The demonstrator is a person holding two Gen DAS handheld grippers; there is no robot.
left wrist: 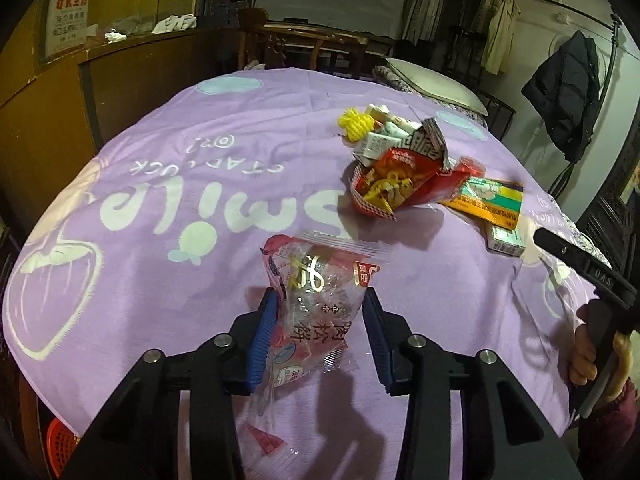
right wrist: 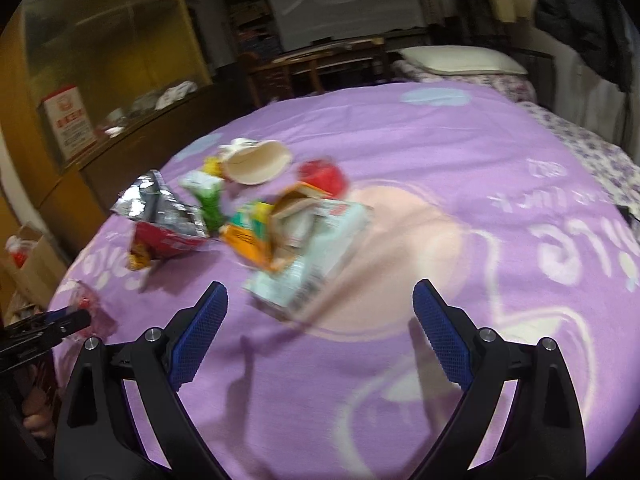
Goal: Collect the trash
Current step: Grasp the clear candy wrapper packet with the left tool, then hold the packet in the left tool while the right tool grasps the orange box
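one clear wrapper between left jaws.

Wrapper before trash pile on bedspread

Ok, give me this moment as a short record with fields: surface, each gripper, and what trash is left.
surface: purple printed cloth
left gripper: jaws around a clear snack wrapper, pads not pressed shut on it
right gripper: open, empty, above the cloth
trash pile: red chip bag, paper cup, orange box, pale carton
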